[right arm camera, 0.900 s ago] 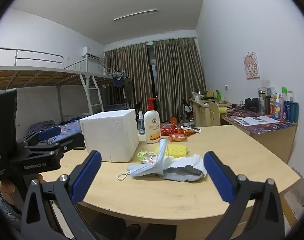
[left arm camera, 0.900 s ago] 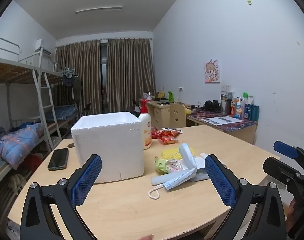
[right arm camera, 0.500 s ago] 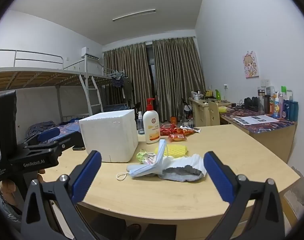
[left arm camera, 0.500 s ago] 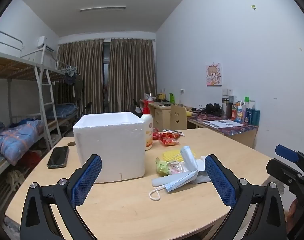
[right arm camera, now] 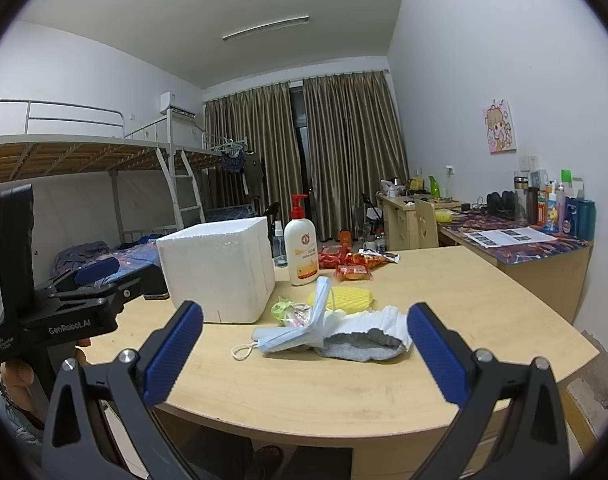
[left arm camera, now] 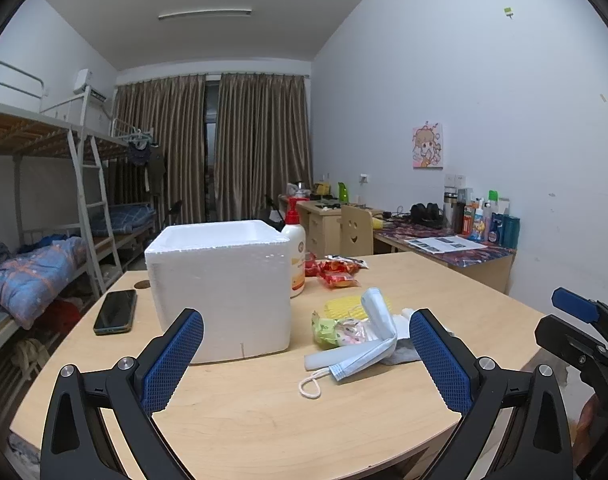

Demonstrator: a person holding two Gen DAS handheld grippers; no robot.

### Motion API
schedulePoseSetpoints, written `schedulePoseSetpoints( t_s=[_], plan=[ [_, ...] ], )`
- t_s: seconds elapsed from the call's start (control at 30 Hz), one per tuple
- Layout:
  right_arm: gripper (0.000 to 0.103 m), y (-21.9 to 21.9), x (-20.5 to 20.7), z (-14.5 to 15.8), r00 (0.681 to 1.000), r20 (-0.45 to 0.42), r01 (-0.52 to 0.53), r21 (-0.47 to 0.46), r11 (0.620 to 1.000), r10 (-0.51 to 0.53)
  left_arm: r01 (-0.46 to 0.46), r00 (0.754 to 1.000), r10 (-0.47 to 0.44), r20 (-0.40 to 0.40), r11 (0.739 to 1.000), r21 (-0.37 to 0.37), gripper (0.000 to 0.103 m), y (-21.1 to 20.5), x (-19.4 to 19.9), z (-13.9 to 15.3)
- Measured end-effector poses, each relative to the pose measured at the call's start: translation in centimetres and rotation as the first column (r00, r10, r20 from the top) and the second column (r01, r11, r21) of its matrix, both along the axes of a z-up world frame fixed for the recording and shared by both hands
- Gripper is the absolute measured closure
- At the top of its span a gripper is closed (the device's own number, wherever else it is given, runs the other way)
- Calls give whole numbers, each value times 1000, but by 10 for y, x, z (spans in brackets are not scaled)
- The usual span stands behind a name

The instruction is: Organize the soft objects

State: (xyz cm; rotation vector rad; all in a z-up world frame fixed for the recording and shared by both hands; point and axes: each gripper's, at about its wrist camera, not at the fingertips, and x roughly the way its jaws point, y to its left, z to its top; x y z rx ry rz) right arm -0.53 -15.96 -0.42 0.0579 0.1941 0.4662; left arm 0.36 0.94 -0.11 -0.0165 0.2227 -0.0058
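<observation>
Face mask (left arm camera: 364, 344) partly hides what may be a grey sock (right arm camera: 368, 342); both grippers' jaws wide open, empty.

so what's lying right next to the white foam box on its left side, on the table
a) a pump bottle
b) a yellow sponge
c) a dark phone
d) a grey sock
c: the dark phone lies flat on the table just left of the foam box in the left wrist view, while the sponge, pump bottle and sock all sit to its right.
</observation>
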Motion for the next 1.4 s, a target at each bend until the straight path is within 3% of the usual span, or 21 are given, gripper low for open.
schedulePoseSetpoints(
  t_s=[0.97,1.4],
  plan=[
    [0,4,5,1,1000,-6,-9,-10,1000,9,0,1000,0,-2,1000,16,0,-3,0,2],
    [0,15,25,1,999,-35,-25,-24,999,24,10,999,-10,-36,1000,7,0,1,21,-2]
  ],
)
